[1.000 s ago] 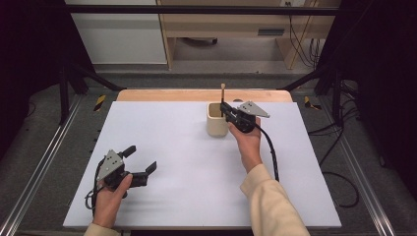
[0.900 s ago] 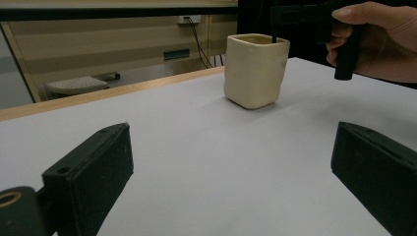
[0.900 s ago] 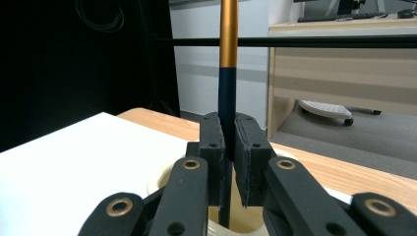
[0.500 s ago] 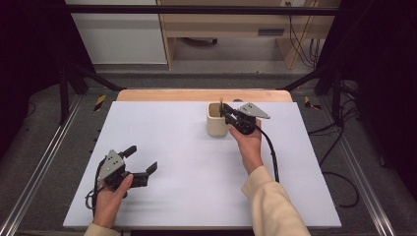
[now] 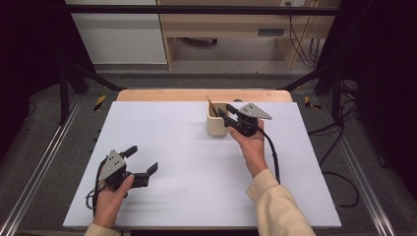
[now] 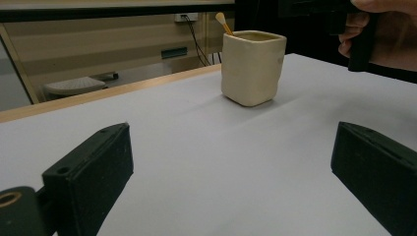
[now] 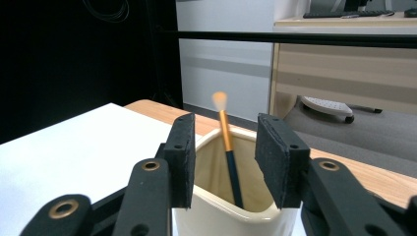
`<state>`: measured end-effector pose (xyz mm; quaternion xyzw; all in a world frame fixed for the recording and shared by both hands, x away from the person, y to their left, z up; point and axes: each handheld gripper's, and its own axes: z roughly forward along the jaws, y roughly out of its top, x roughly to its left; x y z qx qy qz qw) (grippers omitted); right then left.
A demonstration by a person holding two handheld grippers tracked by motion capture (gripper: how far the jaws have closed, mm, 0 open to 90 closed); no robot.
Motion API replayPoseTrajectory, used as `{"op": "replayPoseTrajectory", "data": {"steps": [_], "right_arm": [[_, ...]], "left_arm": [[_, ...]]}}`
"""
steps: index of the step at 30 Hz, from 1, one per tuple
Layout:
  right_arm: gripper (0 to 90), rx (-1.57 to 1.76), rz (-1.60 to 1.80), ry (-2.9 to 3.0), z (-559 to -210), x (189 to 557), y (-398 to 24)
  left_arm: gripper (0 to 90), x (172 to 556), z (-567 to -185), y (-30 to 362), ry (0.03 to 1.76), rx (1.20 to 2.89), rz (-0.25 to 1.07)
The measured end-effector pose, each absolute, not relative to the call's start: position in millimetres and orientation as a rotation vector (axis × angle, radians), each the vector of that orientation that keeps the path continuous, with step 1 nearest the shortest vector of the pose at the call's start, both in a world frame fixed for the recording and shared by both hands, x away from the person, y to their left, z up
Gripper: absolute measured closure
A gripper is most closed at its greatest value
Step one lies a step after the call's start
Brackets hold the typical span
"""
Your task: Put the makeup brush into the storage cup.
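Note:
A cream cup [image 5: 215,128] stands at the back of the white table [image 5: 196,196]. A thin brush [image 5: 212,107] with a gold and dark handle leans inside it. My right gripper [image 5: 224,113] hovers at the cup's rim from the right. In the right gripper view its jaws have just been opening; the gripper [image 7: 223,142] stands open, and the brush [image 7: 227,142] rests loose in the cup [image 7: 216,216] beyond the pads. My left gripper [image 5: 142,160] sits low at the front left, open and holding nothing. In the left gripper view it [image 6: 231,162] faces the far-off cup [image 6: 252,69] and the brush tip [image 6: 222,20].
A wooden strip [image 5: 162,95] runs along the table's far edge. Black frame bars [image 5: 78,73] stand at both back corners. A cable [image 5: 271,157] trails from the right gripper along the forearm. Bare white surface lies between the two hands.
The brush, held upright above the cup a second ago, now leans inside the cup. The right gripper's jaws have parted. The left hand has not moved.

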<state>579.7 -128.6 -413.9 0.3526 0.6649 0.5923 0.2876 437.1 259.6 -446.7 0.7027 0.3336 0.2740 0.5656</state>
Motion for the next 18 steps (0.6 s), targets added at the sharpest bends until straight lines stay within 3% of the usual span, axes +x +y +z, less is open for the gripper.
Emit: {"op": "replayPoseTrajectory", "data": {"steps": [4, 5, 8, 18], "right_arm": [[56.0, 0.941, 1.572, 1.782, -411.2, 576.8, -128.5], [51.0, 0.937, 1.555, 1.788, -410.1, 575.7, -128.1], [48.7, 0.938, 1.547, 1.794, -409.2, 574.4, -127.4], [28.0, 0.948, 1.504, 1.823, -402.7, 568.2, -123.9]], "left_arm": [[1.7, 437.2, -446.7, 259.6, 0.784, 1.653, 0.645], [1.7, 437.2, -446.7, 259.6, 0.784, 1.653, 0.645], [1.7, 437.1, -446.7, 259.5, 0.784, 1.653, 0.645], [1.7, 437.1, -446.6, 259.5, 0.784, 1.652, 0.646]]}}
